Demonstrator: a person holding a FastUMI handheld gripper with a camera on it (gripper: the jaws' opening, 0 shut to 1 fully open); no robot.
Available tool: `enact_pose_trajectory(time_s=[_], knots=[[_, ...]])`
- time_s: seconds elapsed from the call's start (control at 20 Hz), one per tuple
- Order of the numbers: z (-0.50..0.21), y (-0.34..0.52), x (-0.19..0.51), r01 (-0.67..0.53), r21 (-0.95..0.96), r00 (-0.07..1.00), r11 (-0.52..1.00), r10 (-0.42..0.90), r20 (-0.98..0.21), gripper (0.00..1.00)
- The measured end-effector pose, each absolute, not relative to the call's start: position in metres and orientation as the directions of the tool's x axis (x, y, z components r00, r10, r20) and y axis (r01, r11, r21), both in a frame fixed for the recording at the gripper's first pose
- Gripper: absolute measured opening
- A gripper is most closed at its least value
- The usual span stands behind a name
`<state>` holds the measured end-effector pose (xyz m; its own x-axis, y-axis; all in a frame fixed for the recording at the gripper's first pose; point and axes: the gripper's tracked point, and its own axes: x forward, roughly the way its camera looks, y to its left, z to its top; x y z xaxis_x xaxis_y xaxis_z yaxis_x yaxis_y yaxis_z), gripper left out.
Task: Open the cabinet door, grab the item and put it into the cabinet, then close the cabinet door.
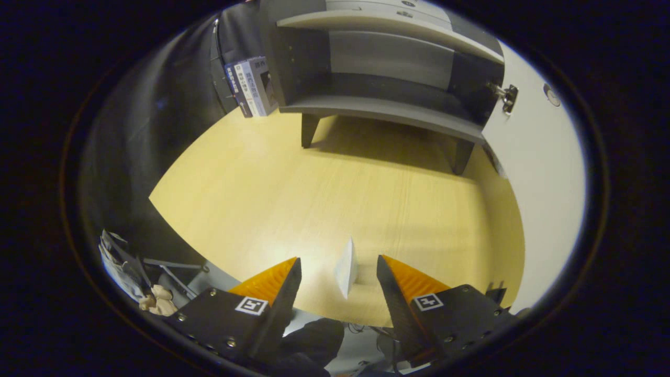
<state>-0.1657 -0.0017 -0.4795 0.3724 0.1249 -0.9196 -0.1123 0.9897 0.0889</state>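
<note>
White item stands between the gripper fingers, seemingly untouched

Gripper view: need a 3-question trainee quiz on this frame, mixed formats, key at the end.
1. True or false: the cabinet door is already swung open.
2. Multiple choice: the small white box on the wooden table is A) clamped by both jaws, B) standing between the open jaws of the gripper, touching neither, C) on the cabinet's lower shelf.
3. Fill in: leaning beside the cabinet's far side is a blue and white ____.

Key: 1 true; 2 B; 3 carton.
</note>
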Motion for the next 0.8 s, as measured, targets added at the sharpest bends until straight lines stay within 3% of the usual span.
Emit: enact_pose_trajectory(time_s=[0.15, 0.35, 0.55, 0.7, 0.75, 0.8], knots=[[-0.499, 0.002, -0.165, -0.131, 0.058, 0.348, 0.990, 0.101, -0.932, 0.81], [-0.517, 0.005, -0.159, -0.128, 0.041, 0.328, 0.991, 0.081, -0.941, 0.59], [-0.521, -0.001, -0.150, -0.087, 0.027, 0.336, 0.996, 0.055, -0.940, 0.30], [-0.521, -0.006, -0.146, -0.078, -0.005, 0.350, 0.997, 0.022, -0.937, 0.21], [-0.515, -0.008, -0.149, -0.074, -0.020, 0.353, 0.997, 0.007, -0.935, 0.12], [-0.517, -0.007, -0.147, -0.075, -0.016, 0.351, 0.997, 0.011, -0.936, 0.12]])
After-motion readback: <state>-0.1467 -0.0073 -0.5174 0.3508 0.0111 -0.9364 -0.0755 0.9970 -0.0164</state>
